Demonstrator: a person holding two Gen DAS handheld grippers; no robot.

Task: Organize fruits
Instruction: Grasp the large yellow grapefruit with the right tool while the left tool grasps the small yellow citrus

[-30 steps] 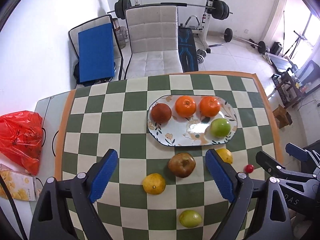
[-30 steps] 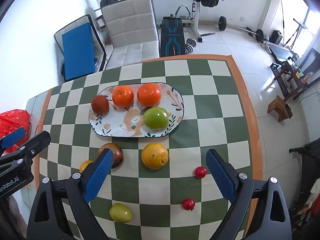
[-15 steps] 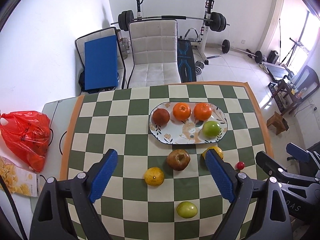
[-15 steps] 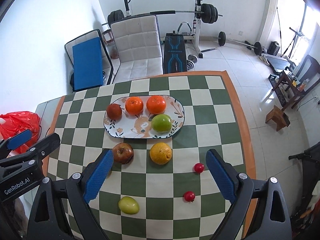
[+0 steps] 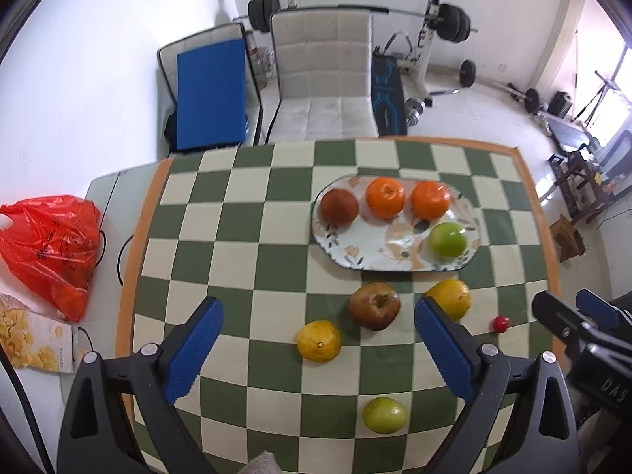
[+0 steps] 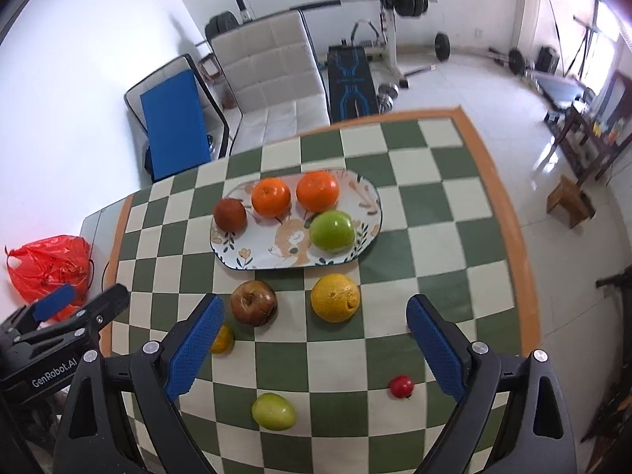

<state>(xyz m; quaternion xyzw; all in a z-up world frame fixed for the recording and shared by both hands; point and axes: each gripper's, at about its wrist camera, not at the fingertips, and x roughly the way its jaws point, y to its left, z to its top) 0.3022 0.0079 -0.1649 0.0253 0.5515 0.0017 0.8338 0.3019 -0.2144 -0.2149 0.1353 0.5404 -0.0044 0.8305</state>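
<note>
Fruit sits partly on an oval, glossy plate with a floral print and partly on the green-and-cream checked tablecloth in front of it. On the plate: a dull brownish-red apple at its left end, two bright oranges with dimpled skin along the far rim, and a smooth green apple at its right end. Just in front of the plate lie a bruised, wrinkled brown apple and a yellow-orange citrus with rough peel; farther from the plate are a smaller yellow citrus and a pale green fruit. The left gripper hangs above the cloth with jaws spread wide, grasping nothing; its blue pads are ribbed. The right gripper is likewise released and empty. The left wrist view shows the smaller citrus whole, whereas in the right wrist view it is mostly hidden behind a pad. Its right pad covers part of the larger citrus. A small red fruit shows in both views; its kind cannot be determined. A red plastic bag, crinkled, lies well left of the plate, off the cloth.
</note>
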